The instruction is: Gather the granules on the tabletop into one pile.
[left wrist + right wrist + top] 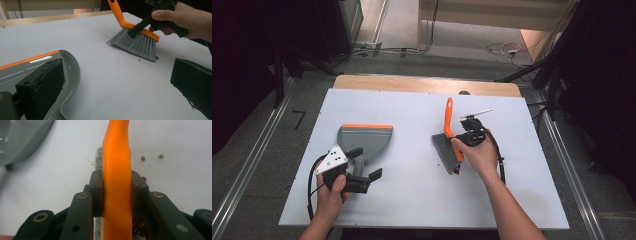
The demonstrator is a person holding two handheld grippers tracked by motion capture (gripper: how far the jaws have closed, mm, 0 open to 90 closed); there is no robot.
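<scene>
Nearest, the left tongs [363,176] are held wide open astride the grey dustpan's [364,137] handle, nothing yet gripped, presumably ready to steady it. Farther right, the right tongs [117,192] are clamped on the orange brush [448,135], its bristles resting on the white counter [412,195] beside small crumbs [143,158], seemingly for sweeping.

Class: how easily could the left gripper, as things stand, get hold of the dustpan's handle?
Probably easily. The left gripper is open, its fingers already either side of the dustpan handle, and nothing lies between; the brush sits well away in the right gripper.
</scene>
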